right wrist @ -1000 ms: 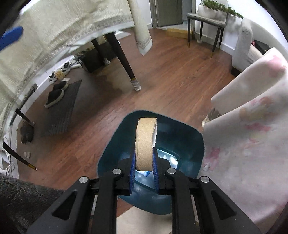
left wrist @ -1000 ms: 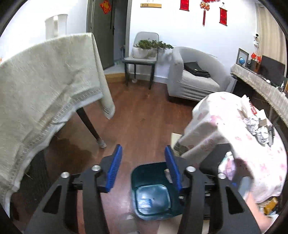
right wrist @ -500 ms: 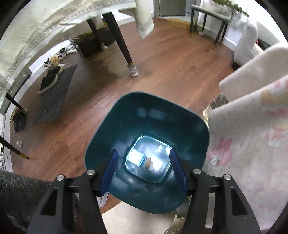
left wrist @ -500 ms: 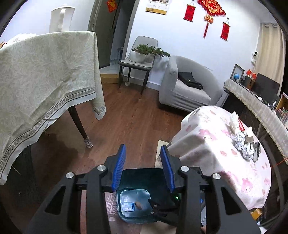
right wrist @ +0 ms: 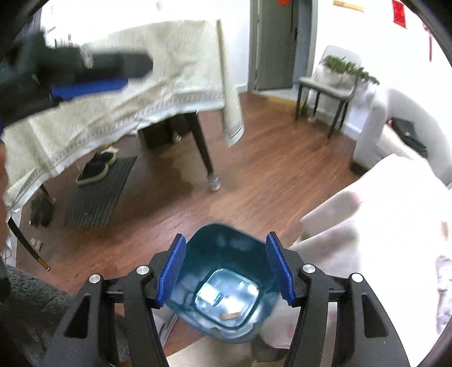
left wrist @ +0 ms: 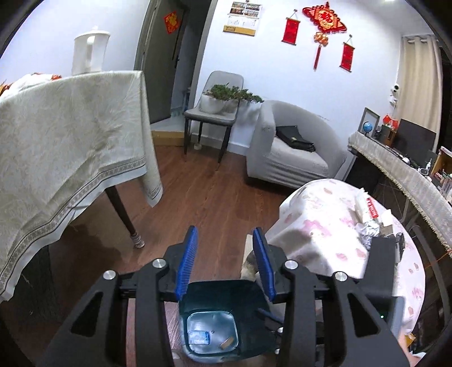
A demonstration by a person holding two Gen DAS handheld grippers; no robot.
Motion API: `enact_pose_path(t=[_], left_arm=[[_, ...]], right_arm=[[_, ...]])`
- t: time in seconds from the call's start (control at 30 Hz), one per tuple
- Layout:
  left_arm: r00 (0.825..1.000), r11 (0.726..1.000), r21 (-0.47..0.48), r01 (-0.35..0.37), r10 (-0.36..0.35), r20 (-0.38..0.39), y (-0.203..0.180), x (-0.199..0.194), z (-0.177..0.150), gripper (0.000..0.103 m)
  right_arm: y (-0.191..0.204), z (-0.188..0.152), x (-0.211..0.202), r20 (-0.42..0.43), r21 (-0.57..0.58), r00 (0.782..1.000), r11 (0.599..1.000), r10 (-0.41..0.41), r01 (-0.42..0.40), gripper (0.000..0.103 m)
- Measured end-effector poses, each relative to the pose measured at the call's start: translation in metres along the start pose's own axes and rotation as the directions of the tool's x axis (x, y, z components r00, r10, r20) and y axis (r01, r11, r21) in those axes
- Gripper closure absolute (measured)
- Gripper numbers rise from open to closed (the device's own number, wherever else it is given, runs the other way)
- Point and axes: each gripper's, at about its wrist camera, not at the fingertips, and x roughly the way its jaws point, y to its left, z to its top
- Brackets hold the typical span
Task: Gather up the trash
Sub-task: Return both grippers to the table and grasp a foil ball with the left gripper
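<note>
Wooden flooring surrounds the teal bin [right wrist: 226, 248]; both the left gripper [left wrist: 224, 265] and right gripper [right wrist: 226, 269] hover above it, released and empty. Next, probably crumpled foil [left wrist: 367, 231] on the nearby pink-clothed table [left wrist: 319, 225].

Ahead of me runs a reddish-brown wood plank floor [left wrist: 214, 197]. On my left stands a dark-legged table under a cream patterned tablecloth [left wrist: 65, 146] that hangs low over the edge, with a white plastic jug [left wrist: 90, 52] on top. Beneath it lie a dark ribbed floor mat [right wrist: 99, 194] and a pair of black shoes [right wrist: 97, 166]. Against the pale white wall [left wrist: 268, 76] sits a grey chair [left wrist: 214, 113] carrying a white planter of green sprigs [left wrist: 228, 97], beside a grey fabric armchair [left wrist: 293, 152]. Red paper hangings [left wrist: 322, 25] decorate the wall, next to a dark grey door [left wrist: 166, 59]. A cream curtain [left wrist: 418, 82] hangs far right.
</note>
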Motion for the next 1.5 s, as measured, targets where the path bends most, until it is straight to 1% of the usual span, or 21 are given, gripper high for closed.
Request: enact_pose_path(t=[0.1, 0.17, 0.3, 0.37, 0.43, 0.5, 0.57, 0.63, 0.77, 0.87, 0.9, 0.93, 1.03, 1.13, 1.2, 1.33, 1.4, 1.5], left_arm=[[1.0, 1.0, 0.001, 0.025, -0.025, 0.003, -0.015, 0.003, 0.002, 0.054], [0.999, 0.999, 0.002, 0.042, -0.042, -0.003, -0.026, 0.008, 0.002, 0.047], [0.997, 0.997, 0.027, 0.076, -0.076, -0.014, -0.055, 0.017, 0.001, 0.042], [0.995, 0.995, 0.039, 0.094, -0.093, -0.019, -0.072, 0.023, -0.001, 0.034], [0.994, 0.993, 0.053, 0.109, -0.108, -0.026, -0.086, 0.029, -0.003, 0.029], [0.991, 0.989, 0.063, 0.132, -0.129, -0.047, -0.102, 0.038, -0.006, 0.029], [0.986, 0.986, 0.059, 0.154, -0.15, -0.068, -0.115, 0.045, -0.01, 0.028], [0.983, 0.983, 0.062, 0.171, -0.166, -0.085, -0.131, 0.053, -0.013, 0.027], [0.974, 0.974, 0.082, 0.209, -0.2, -0.11, -0.163, 0.065, -0.02, 0.022], [0.965, 0.966, 0.097, 0.239, -0.225, -0.135, -0.186, 0.075, -0.027, 0.02], [0.961, 0.964, 0.097, 0.249, -0.234, -0.144, -0.196, 0.08, -0.029, 0.02], [0.959, 0.962, 0.095, 0.257, -0.241, -0.151, -0.201, 0.082, -0.032, 0.019], [0.944, 0.952, 0.092, 0.293, -0.273, -0.182, -0.223, 0.092, -0.037, 0.019], [0.936, 0.942, 0.121, 0.313, -0.285, -0.205, -0.247, 0.101, -0.044, 0.018], [0.932, 0.938, 0.132, 0.321, -0.289, -0.218, -0.26, 0.106, -0.051, 0.018], [0.928, 0.933, 0.145, 0.329, -0.291, -0.233, -0.276, 0.115, -0.057, 0.018], [0.926, 0.933, 0.146, 0.329, -0.289, -0.242, -0.281, 0.12, -0.059, 0.021], [0.925, 0.937, 0.134, 0.322, -0.281, -0.256, -0.282, 0.125, -0.061, 0.029]], right_arm=[[-0.02, 0.002, -0.025, 0.042, 0.022, 0.999, 0.999, -0.029, 0.028, 0.043], [-0.039, -0.001, -0.042, 0.065, 0.046, 0.996, 0.997, -0.059, 0.056, 0.043], [-0.07, -0.013, -0.065, 0.081, 0.085, 0.991, 0.991, -0.108, 0.101, 0.043], [-0.089, -0.02, -0.077, 0.086, 0.111, 0.988, 0.986, -0.13, 0.12, 0.043], [-0.104, -0.027, -0.088, 0.093, 0.133, 0.984, 0.981, -0.151, 0.138, 0.043], [-0.116, -0.034, -0.097, 0.098, 0.147, 0.98, 0.977, -0.17, 0.155, 0.043], [-0.134, -0.044, -0.108, 0.098, 0.165, 0.975, 0.97, -0.198, 0.181, 0.039], [-0.15, -0.055, -0.119, 0.103, 0.189, 0.971, 0.963, -0.216, 0.194, 0.033], [-0.179, -0.076, -0.136, 0.092, 0.221, 0.962, 0.948, -0.256, 0.231, 0.03], [-0.202, -0.096, -0.151, 0.082, 0.26, 0.956, 0.932, -0.282, 0.253, 0.03], [-0.208, -0.102, -0.154, 0.079, 0.272, 0.955, 0.928, -0.286, 0.255, 0.028], [-0.211, -0.106, -0.156, 0.074, 0.279, 0.955, 0.925, -0.287, 0.257, 0.025], [-0.225, -0.123, -0.165, 0.059, 0.293, 0.956, 0.921, -0.287, 0.258, 0.023], [-0.237, -0.135, -0.172, 0.048, 0.306, 0.957, 0.916, -0.286, 0.258, 0.021], [-0.244, -0.144, -0.178, 0.046, 0.318, 0.96, 0.915, -0.276, 0.248, 0.019], [-0.255, -0.155, -0.185, 0.059, 0.346, 0.973, 0.919, -0.224, 0.19, 0.016], [-0.259, -0.157, -0.186, 0.064, 0.35, 0.975, 0.92, -0.211, 0.176, 0.015], [-0.261, -0.157, -0.187, 0.058, 0.345, 0.977, 0.922, -0.207, 0.175, 0.014]])
